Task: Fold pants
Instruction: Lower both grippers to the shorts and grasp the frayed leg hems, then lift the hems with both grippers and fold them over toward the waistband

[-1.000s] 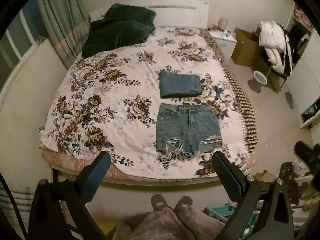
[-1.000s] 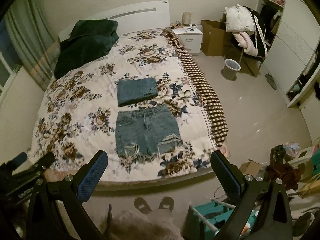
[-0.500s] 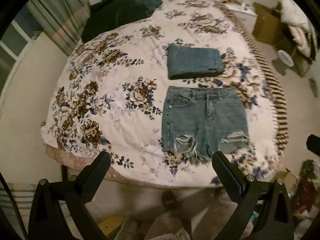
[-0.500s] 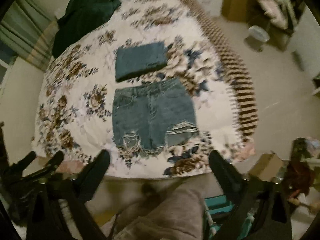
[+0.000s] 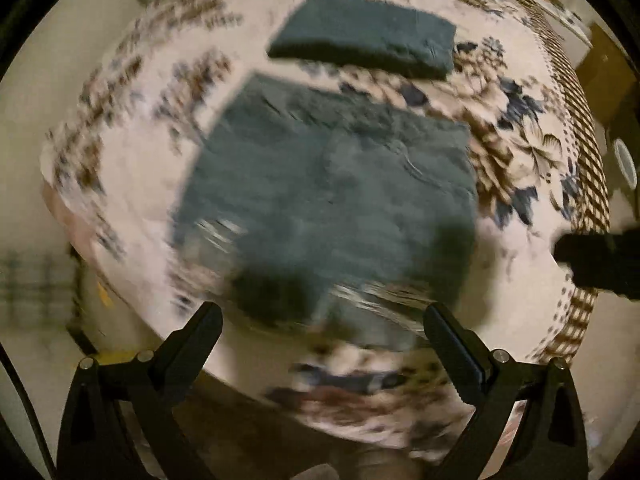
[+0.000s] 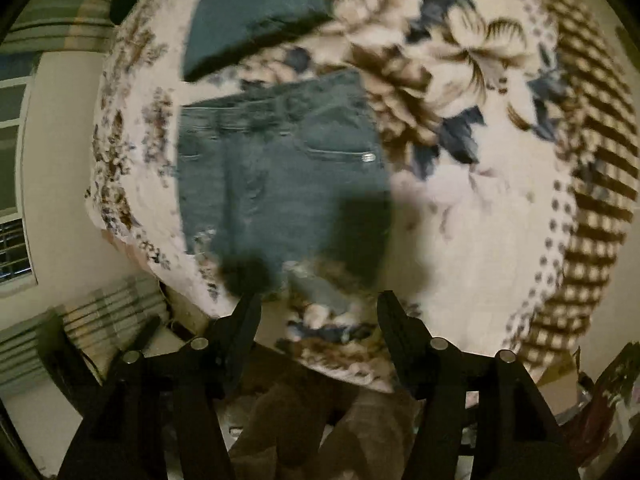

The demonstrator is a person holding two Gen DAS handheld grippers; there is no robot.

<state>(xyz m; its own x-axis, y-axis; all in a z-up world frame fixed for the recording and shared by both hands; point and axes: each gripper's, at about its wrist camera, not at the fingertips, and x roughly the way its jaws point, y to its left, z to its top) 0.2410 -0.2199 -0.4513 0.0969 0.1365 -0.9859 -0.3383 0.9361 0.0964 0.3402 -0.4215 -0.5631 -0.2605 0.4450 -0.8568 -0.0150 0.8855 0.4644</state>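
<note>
Blue denim shorts [image 5: 332,196] with frayed hems lie flat on the flowered bedspread [image 5: 516,152], waistband away from me. They also show in the right wrist view [image 6: 280,180]. A folded denim garment [image 5: 364,36] lies just beyond them, also in the right wrist view [image 6: 260,8]. My left gripper [image 5: 322,328] is open and empty, above the shorts' hem. My right gripper [image 6: 318,312] is open and empty, above the hem of the right leg. Both views are blurred by motion.
The bed's near edge [image 6: 340,364] lies just below the grippers. A checkered border [image 6: 600,184] runs along the bed's right side. A wall and window [image 6: 16,152] are at the left. The person's legs [image 6: 304,420] stand at the bed foot.
Both grippers have moved forward and down toward the shorts, which now fill the views. The right gripper's fingers stand closer together than before. The room around the bed has dropped out of sight.
</note>
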